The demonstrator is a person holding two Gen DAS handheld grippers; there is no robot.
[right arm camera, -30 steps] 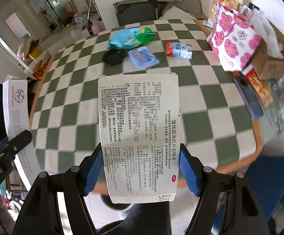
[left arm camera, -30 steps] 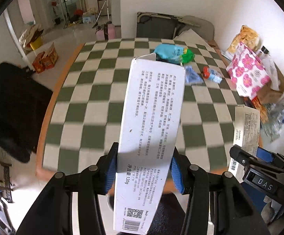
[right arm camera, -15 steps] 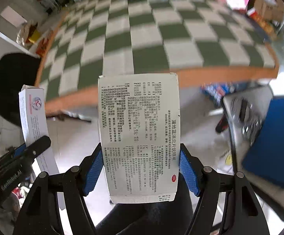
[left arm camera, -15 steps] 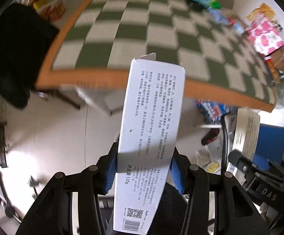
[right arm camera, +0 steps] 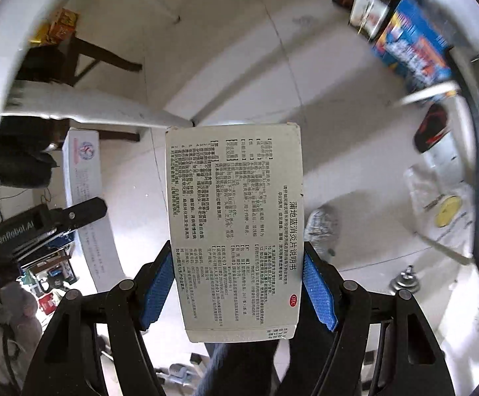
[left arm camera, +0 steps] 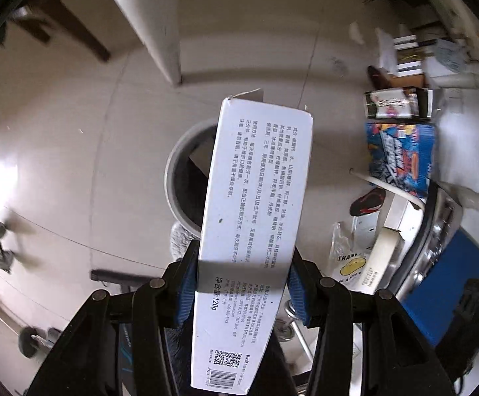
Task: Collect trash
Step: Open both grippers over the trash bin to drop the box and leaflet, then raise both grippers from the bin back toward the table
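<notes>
My left gripper (left arm camera: 241,283) is shut on a long white toothpaste box (left arm camera: 256,217) printed with black text. It holds the box over the floor, with a round grey trash bin (left arm camera: 181,178) just beyond and partly hidden behind it. My right gripper (right arm camera: 239,283) is shut on a grey medicine box (right arm camera: 236,217) with printed text, also held above the floor. In the right wrist view the left gripper (right arm camera: 51,221) and its white box (right arm camera: 84,178) show at the left.
A white table leg (left arm camera: 153,16) and dark chair legs (left arm camera: 71,19) stand beyond the bin. Colourful boxes (left arm camera: 401,155), a black-and-red shoe (left arm camera: 368,201), a plastic bag (left arm camera: 348,257) and a blue case (left arm camera: 454,280) lie at the right.
Both grippers have swung down from the checkered table's edge to the floor under it. The grey bin has come into view in front of the left gripper. Both boxes stay clamped.
</notes>
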